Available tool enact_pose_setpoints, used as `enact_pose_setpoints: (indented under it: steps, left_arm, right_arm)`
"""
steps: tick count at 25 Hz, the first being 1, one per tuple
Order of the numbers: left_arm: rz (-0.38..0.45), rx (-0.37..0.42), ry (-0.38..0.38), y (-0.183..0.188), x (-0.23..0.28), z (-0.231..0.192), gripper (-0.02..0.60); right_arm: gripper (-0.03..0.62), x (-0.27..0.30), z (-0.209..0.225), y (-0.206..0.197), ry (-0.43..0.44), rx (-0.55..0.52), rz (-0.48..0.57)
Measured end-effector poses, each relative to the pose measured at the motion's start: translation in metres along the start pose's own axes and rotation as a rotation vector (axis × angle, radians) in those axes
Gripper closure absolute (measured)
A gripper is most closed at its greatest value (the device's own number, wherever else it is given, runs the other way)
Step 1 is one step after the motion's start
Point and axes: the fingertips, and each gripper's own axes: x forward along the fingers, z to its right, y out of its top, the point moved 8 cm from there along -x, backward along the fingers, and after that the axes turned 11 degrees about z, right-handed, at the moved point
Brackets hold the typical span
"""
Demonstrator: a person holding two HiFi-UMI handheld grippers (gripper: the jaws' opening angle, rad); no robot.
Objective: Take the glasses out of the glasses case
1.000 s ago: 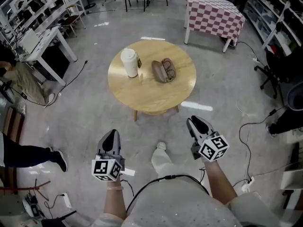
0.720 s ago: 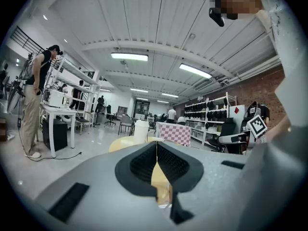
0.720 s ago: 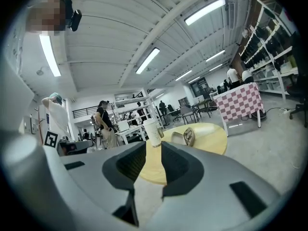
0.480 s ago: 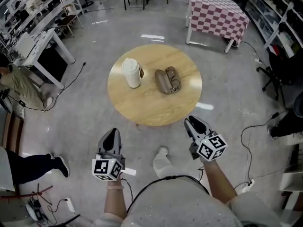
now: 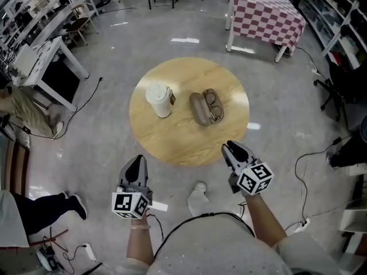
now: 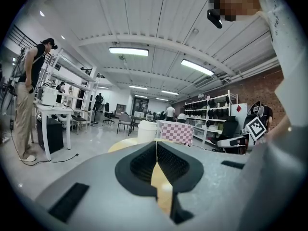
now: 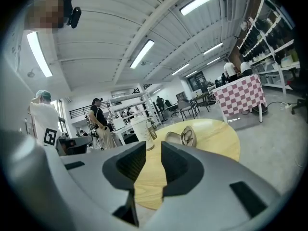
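Left gripper (image 5: pixel 136 161), fingers together, and right gripper (image 5: pixel 231 148), fingers slightly parted, hovered empty, aimed toward the open glasses case (image 5: pixel 205 107) well ahead.

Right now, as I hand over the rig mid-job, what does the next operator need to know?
Left gripper: shut, holding nothing, on the near side of the table.
Right gripper: jaws slightly apart, nothing between them, pointed toward the case.
Things: the case lies open on the round wooden table, to the right of the white cup. The glasses lie inside it.
Done: the case is already open, and neither gripper has touched it.
Left: reach in, grip the glasses and lift them out of the case.
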Motion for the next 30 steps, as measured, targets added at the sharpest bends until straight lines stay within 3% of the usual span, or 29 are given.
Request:
enact_pose_setpoints:
  steps: [16, 30]
  left_arm:
    - [0.019, 0.004, -0.049, -0.003, 0.077, -0.016, 0.575]
    - [0.011, 0.001, -0.112, -0.005, 0.105, -0.015, 0.575]
  right_arm:
    - [0.49, 0.053, 0.034, 0.007, -0.012, -0.001, -0.009]
    - [0.49, 0.088, 0.034, 0.007, -0.023, -0.028, -0.088]
